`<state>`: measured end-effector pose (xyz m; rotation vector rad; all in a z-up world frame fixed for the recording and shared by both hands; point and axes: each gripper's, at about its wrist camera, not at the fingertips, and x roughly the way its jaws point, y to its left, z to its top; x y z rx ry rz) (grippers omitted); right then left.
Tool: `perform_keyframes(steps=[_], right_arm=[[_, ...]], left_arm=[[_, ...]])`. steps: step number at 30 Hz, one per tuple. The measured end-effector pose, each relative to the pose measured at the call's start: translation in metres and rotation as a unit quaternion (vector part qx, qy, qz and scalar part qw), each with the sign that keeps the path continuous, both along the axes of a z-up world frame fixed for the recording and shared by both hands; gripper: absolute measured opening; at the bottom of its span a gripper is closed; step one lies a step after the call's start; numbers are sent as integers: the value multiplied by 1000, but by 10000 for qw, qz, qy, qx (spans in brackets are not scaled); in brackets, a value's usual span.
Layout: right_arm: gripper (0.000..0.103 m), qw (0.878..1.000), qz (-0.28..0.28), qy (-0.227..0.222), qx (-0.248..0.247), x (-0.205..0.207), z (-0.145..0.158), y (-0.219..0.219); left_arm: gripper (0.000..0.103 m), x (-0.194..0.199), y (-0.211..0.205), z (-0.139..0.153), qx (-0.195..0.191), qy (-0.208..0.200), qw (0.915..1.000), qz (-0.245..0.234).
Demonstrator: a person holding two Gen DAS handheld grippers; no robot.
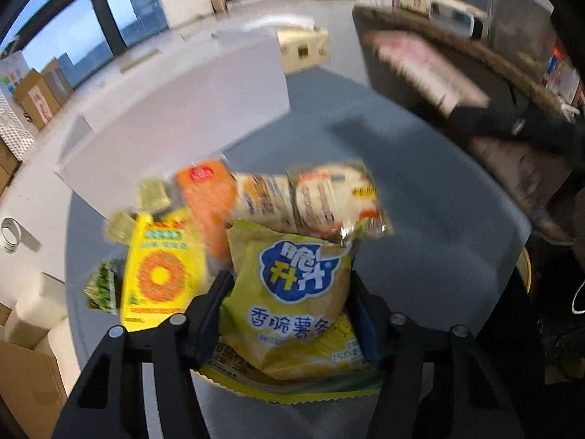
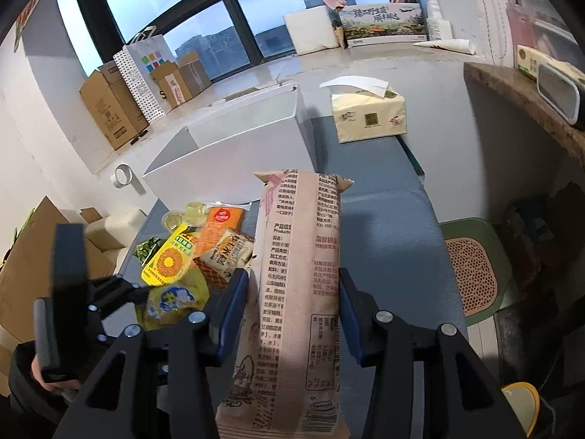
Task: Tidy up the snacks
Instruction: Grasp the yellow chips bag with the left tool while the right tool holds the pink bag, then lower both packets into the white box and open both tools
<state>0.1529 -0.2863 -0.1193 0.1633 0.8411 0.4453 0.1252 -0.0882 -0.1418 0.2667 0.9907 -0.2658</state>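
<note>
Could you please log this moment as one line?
left gripper: closed on yellow chip bag | right gripper: holding pink packet | white box: open

Cool daylight enters through the large windows (image 2: 226, 11) at the back, leaving the room evenly but dimly lit. The left wrist view is smeared by motion blur, worst over the snack packets (image 1: 256, 226). The right wrist view is sharp. Both bend strongly at the edges, with dark corners. Soft shadows lie on the grey surface (image 2: 387, 226).
</note>
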Motion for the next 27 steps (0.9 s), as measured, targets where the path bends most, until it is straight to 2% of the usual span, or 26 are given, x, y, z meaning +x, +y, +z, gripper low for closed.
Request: perform_keyframes(steps=[6,9,14,19,22,25,27], right_arm=[[52,9999,84,-60,130,4,7,11],[52,9996,170,-144,179,15,18,22],[52,9987,321,-373,164,43,44,46],[52,9983,394,-412,156,101,68,74],[52,9982,427,-408,-30,144,80,98],[52,9984,497,-248,-30,181,86,116],[52,9984,527,-166,-129,203,86,129]], left_arm=[[65,-1,37,57,-546,-667,9955,381],[65,17,69,85,-914,-893,9882,840],[65,57,104,118,-1227,-1135,9777,1269],[65,119,125,131,-1278,-1185,9724,1549],[65,156,124,132,-1007,-1274,9756,1480],[66,188,126,128,-1061,-1197,9764,1454],[66,209,128,121,-808,-1253,9760,1585]])
